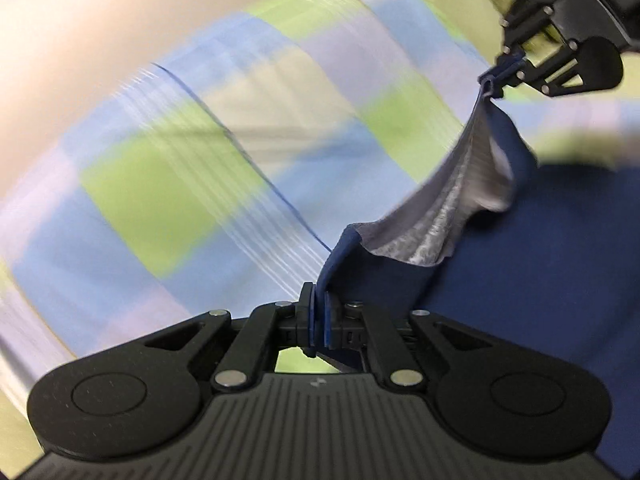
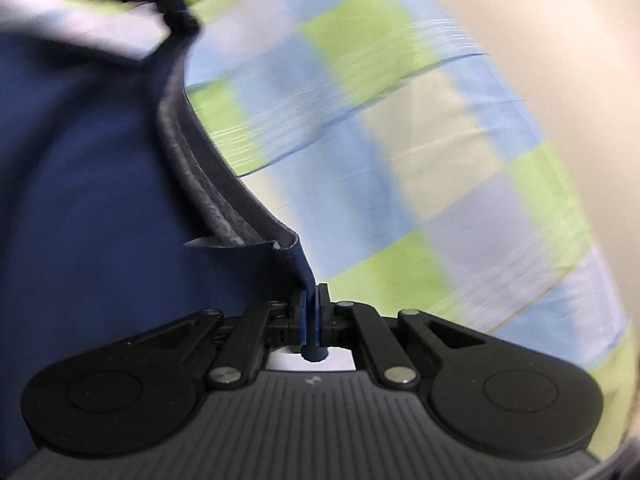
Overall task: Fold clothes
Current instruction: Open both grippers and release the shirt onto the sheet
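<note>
Left tongs (image 1: 318,320) are clamped tight on one end of the navy garment's (image 1: 520,260) grey-lined waistband (image 1: 436,216), and right tongs (image 2: 311,320) are pinched shut on the other end. The band hangs slack between the two in the air. The garment's body drapes below, over a blurred blue, green and white checked sheet (image 1: 160,184).
</note>
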A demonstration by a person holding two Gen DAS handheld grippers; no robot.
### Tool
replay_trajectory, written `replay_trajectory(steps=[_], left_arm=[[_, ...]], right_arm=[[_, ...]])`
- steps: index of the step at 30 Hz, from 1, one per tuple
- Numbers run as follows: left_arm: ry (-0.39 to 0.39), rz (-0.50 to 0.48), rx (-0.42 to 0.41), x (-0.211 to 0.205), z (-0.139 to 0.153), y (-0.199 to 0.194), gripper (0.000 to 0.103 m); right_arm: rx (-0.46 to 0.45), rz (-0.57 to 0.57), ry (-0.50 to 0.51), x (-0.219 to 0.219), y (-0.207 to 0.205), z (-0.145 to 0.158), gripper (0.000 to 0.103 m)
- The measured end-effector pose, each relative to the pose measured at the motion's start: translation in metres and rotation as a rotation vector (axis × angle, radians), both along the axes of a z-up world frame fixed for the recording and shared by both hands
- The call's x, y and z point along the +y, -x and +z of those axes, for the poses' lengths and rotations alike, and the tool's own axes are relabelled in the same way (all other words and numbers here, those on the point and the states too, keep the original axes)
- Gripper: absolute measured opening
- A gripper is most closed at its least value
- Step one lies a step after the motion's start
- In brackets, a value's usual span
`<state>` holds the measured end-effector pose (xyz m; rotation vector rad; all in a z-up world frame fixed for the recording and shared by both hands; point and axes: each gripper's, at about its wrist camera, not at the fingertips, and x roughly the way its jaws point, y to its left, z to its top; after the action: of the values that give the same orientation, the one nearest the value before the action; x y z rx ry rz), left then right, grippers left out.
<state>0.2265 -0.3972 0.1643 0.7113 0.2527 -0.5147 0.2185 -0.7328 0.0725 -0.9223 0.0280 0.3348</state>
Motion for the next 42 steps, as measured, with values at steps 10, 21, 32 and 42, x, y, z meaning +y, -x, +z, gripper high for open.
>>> replay_trajectory(steps=[10, 21, 32, 42], left_arm=[[-0.113, -0.094, 0.229, 0.012, -0.083, 0.107, 0.003], [-0.144, -0.05, 0.294, 0.022, -0.111, 0.112, 0.011], [0.142, 0.166, 0.357, 0.083, -0.068, 0.023, 0.036], [0.201, 0.126, 0.453, 0.046, -0.086, -0.077, 0.04]], right_arm=[[0.093, 0.072, 0.041, -0.004, 0.088, -0.055, 0.001], [0.298, 0.055, 0.124, 0.001, 0.095, -0.125, 0.005], [0.388, 0.094, -0.42, -0.071, 0.09, -0.065, 0.031], [0.874, 0.031, -0.935, -0.124, -0.084, -0.082, 0.033]])
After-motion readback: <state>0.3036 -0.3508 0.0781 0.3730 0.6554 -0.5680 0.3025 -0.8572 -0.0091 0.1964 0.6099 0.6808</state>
